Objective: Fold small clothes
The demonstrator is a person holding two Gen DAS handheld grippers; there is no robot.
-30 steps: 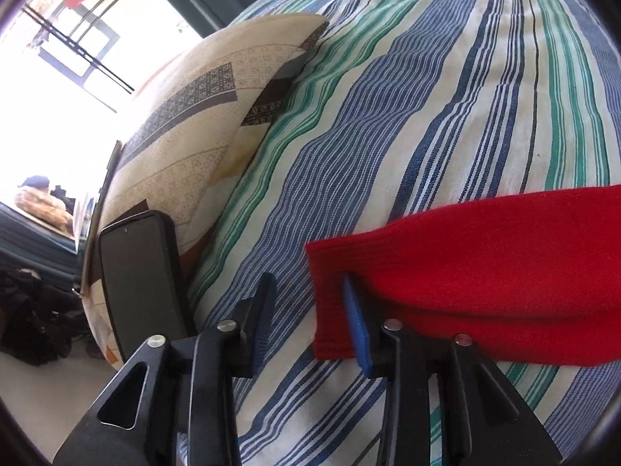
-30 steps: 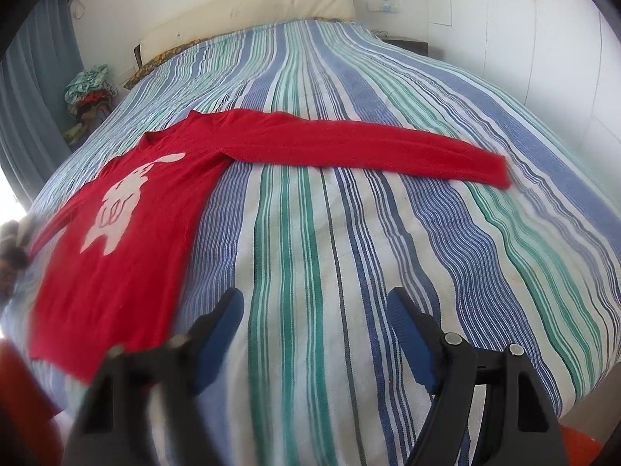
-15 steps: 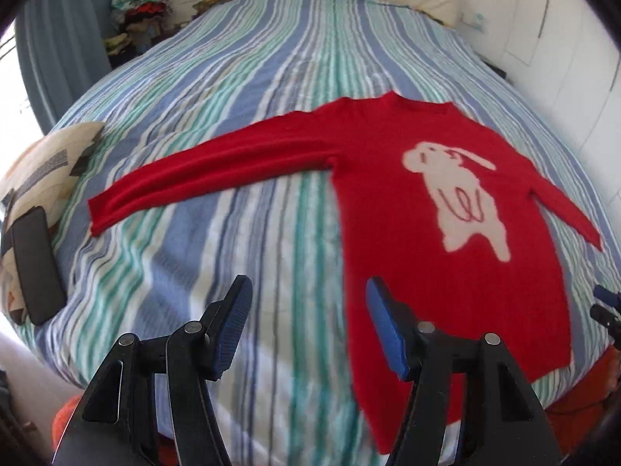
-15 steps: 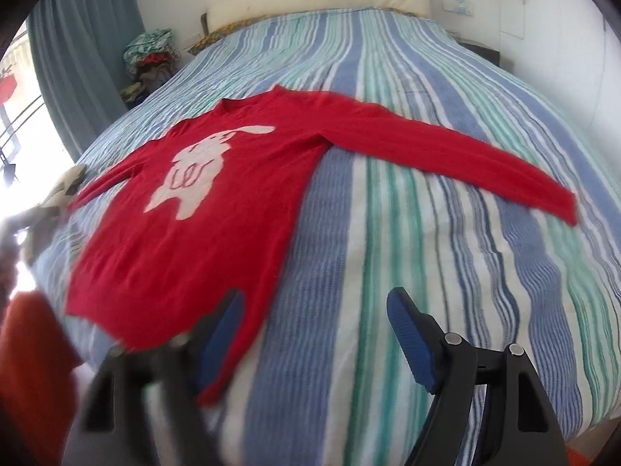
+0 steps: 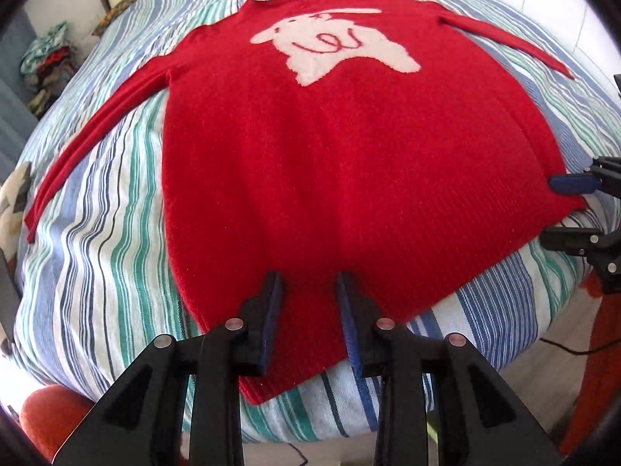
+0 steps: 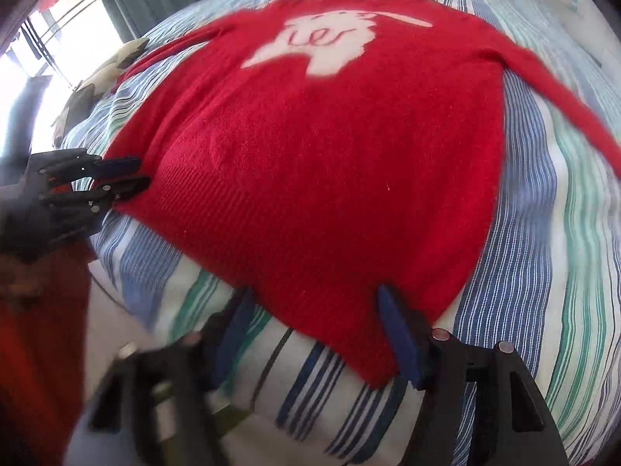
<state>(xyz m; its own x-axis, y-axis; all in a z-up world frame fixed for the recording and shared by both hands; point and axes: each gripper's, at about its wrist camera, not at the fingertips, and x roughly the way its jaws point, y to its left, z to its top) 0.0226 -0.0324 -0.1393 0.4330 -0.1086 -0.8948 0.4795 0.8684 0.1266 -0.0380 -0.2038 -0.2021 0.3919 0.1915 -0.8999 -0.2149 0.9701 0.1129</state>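
A red sweater [image 5: 330, 147] with a white animal figure lies flat on the striped bed, both sleeves spread out; it also shows in the right wrist view [image 6: 330, 155]. My left gripper [image 5: 308, 291] is open, its fingers over the sweater's bottom hem near the left corner. My right gripper [image 6: 314, 314] is open, its fingers straddling the hem near the right corner. Each gripper shows in the other's view: the right one [image 5: 570, 209] at the hem's right corner, the left one [image 6: 128, 178] at the left corner.
The striped bedspread [image 5: 108, 256] covers the bed, whose front edge is just below the hem. A patterned pillow [image 6: 101, 73] lies at the bed's left side. A pile of clothes [image 5: 46, 62] sits beyond the far left. A window [image 6: 50, 39] is at the left.
Both grippers have swung from the sleeve ends to the sweater's bottom hem and moved in close. The left gripper's jaws are narrower than before. The sweater has not moved.
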